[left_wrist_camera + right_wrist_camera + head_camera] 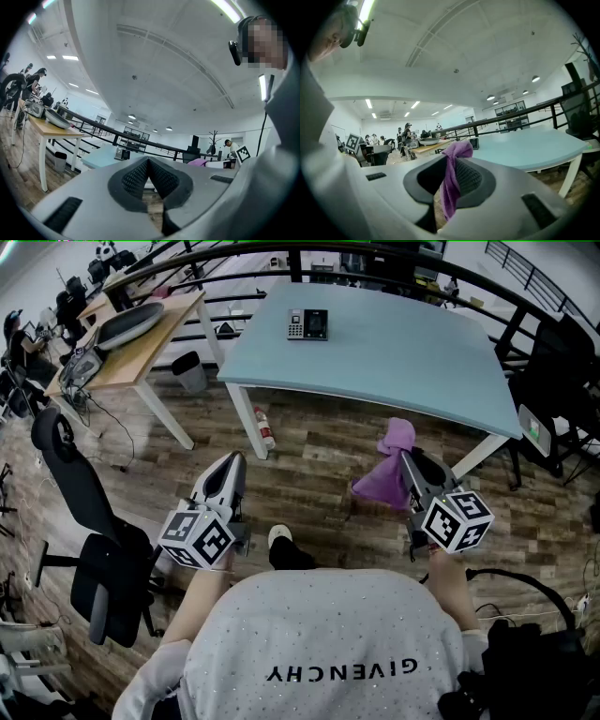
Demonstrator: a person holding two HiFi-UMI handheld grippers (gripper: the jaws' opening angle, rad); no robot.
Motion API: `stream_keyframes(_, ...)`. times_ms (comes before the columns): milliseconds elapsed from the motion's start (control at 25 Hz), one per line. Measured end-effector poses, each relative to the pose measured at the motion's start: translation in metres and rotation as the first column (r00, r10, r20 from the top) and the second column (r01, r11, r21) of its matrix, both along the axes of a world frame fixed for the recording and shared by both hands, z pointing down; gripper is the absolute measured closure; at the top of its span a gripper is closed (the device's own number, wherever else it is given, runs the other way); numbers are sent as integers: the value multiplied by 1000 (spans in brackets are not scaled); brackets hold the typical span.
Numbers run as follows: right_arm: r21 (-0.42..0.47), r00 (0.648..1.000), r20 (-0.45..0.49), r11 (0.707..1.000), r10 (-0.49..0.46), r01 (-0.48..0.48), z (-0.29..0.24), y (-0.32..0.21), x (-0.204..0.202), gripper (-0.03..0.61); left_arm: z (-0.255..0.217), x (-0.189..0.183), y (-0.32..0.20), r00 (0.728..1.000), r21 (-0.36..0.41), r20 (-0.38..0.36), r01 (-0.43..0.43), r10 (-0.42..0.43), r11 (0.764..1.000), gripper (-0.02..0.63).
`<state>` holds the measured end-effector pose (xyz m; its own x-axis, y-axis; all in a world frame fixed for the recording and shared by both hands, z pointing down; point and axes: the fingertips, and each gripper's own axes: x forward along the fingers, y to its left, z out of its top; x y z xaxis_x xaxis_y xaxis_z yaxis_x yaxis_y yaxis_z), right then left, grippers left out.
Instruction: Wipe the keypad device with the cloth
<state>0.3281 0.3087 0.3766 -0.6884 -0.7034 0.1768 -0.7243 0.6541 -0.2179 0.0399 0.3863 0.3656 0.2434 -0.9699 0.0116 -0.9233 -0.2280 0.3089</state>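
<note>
Stands well back from the near edge of the pale blue desk [403, 362], with both tools held out low over the plank floor [319, 451]. Holds the left gripper [232, 463] short of the desk's near left corner, ribbed jaws pressed tip to tip with nothing between them. Holds the right gripper [405, 457] in front of the near edge, towards the desk's right half, jaws clamped on a purple cloth [386, 474]. Shows that cloth, in the right gripper view, pinched between the pads, with one bunch poking up above the tips and a tail hanging down the gap. Has the keypad device [307, 324] lying flat close to the desk's far edge, left of its middle. Shows pale keys on the device's left part and a dark panel on its right, well apart from both grippers and from the cloth. Takes in a wooden table [150, 338] off the desk's left edge, carrying a grey oval dish [129, 324], with a dark bin [190, 371] on the floor under it. Takes in a small bottle [265, 426] lying just beside the desk's near left leg. Takes in a black office chair [89, 521] on the floor further left, near the left gripper.
</note>
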Motion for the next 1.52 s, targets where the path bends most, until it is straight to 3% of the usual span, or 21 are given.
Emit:
stream_keyframes(600, -50, 1000, 0, 999, 0, 0, 15, -18, -27, 525, 23, -25, -22, 999, -77, -41, -16, 13, 997, 614)
stream_keyframes(720, -67, 1000, -12, 998, 7, -8, 19, -37, -42, 525, 32, -42, -43, 990, -104, -138, -14, -1, 994, 614)
stream_keyframes(880, -86, 1000, -11, 996, 21, -22, 19, -70, -62, 525, 38, -66, -74, 986, -122, -166, -18, -3, 992, 614)
stream_keyframes(1040, -72, 1000, -3, 997, 17, -18, 14, -107, -97, 525, 32, -102, -118, 970, -109, -244, -23, -4, 994, 614)
stream_keyframes(1280, -75, 999, 19, 997, 30, -28, 0, -168, -151, 525, 16, -149, -179, 973, -89, -231, -36, 15, 995, 614)
stream_keyframes(1520, -65, 999, 6, 997, 46, -46, -10, -198, -190, 525, 14, -198, -214, 964, -97, -265, -21, -5, 995, 614)
